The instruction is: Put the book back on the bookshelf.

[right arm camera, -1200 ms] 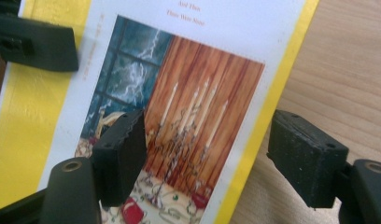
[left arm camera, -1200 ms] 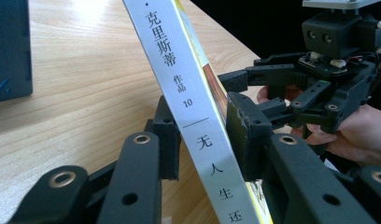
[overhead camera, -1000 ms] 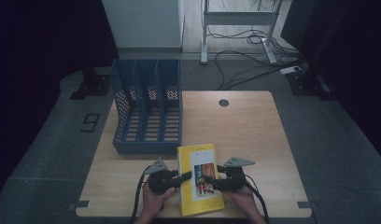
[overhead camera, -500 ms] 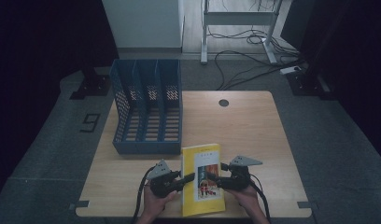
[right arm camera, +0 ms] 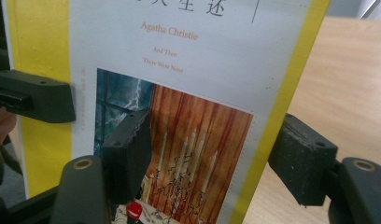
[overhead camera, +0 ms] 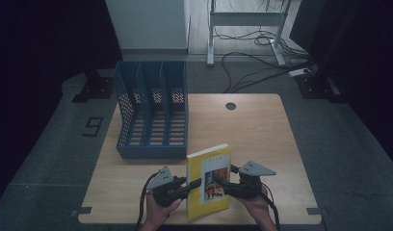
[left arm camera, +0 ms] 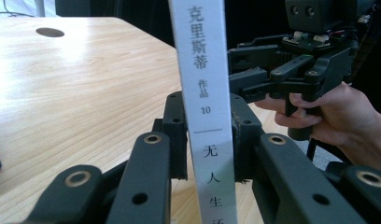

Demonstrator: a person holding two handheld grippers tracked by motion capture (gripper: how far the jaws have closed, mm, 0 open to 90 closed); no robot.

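Since the earlier frames, both hands have been rising from the tabletop and the yellow paperback book with the white cover panel (overhead camera: 209, 180) is tipping up from lying flat to standing nearly upright near the front edge of the light wooden table (overhead camera: 252, 130).

Holding the spine, the left gripper (overhead camera: 194, 184) is pinching the book: its jaws have just been closing, and in the left gripper view the black pads (left arm camera: 175, 135) are pressing on both sides of the white spine (left arm camera: 205, 93) printed with Chinese characters.

From the opposite side, the right gripper (overhead camera: 222, 183) is reaching onto the front cover. In the right gripper view one jaw is lying against the cover picture of candles and brown planks (right arm camera: 198, 154), while the other jaw is standing just off the book's yellow edge, over the table; its jaws have been narrowing a little, but whether both pads are pressing on the book I cannot tell.

Behind the book, just beside it toward the table's far left, the blue plastic three-slot file rack (overhead camera: 153, 115) is lying on the tabletop. A round dark cable hole (overhead camera: 230, 106) is sitting near the table's far edge.
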